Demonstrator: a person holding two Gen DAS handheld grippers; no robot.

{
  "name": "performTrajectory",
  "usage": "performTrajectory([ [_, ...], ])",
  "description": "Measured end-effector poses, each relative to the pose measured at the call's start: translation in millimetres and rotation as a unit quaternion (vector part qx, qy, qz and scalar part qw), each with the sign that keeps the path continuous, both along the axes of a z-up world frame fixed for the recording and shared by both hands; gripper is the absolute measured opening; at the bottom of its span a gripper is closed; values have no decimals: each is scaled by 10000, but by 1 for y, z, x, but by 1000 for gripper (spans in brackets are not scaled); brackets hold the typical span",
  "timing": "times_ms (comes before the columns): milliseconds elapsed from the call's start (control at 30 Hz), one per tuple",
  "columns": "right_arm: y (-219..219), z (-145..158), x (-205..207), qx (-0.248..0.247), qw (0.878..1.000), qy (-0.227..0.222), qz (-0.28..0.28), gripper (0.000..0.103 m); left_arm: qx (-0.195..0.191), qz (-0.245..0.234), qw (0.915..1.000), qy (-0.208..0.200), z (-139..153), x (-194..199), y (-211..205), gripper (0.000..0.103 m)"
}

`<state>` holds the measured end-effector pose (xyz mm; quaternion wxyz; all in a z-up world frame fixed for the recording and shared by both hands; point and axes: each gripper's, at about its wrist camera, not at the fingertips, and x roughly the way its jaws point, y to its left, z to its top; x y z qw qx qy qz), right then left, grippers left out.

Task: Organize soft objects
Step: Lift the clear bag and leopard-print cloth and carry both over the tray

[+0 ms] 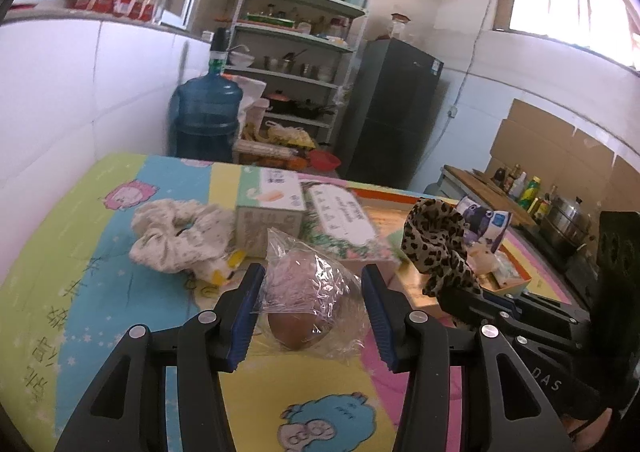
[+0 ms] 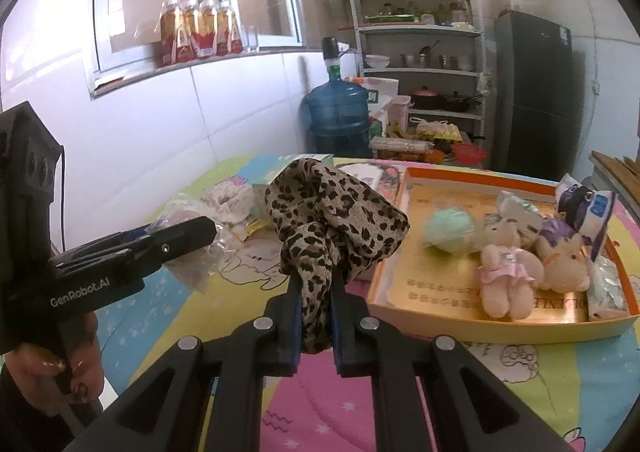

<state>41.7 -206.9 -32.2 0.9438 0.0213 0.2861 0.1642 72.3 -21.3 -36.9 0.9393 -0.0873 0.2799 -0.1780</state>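
Note:
My right gripper (image 2: pixel 314 284) is shut on a leopard-print scrunchie (image 2: pixel 332 212) and holds it above the table, left of the orange tray (image 2: pixel 404 180); the scrunchie also shows in the left wrist view (image 1: pixel 436 240). My left gripper (image 1: pixel 312 288) is open, its jaws on either side of a pinkish soft object in a clear plastic bag (image 1: pixel 308 296) on the table. A white floral scrunchie (image 1: pixel 180 236) lies to the left. The tray holds two plush bears (image 2: pixel 508 268), a green soft ball (image 2: pixel 450 230) and tissue packs (image 2: pixel 588 208).
Two boxes (image 1: pixel 272 208) stand on the colourful cartoon tablecloth (image 1: pixel 100 292) behind the bag. A small yellow-white item (image 1: pixel 224 268) lies by the white scrunchie. A water jug (image 1: pixel 208 108), shelves (image 1: pixel 296 52) and a fridge (image 1: pixel 392 112) stand beyond the table's far edge.

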Motion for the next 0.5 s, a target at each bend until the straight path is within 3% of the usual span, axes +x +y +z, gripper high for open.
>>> performTrajectory([
  [500, -65, 9, 1, 305, 9978, -166, -564, 12, 76, -470, 9987, -184, 18, 8, -67, 51],
])
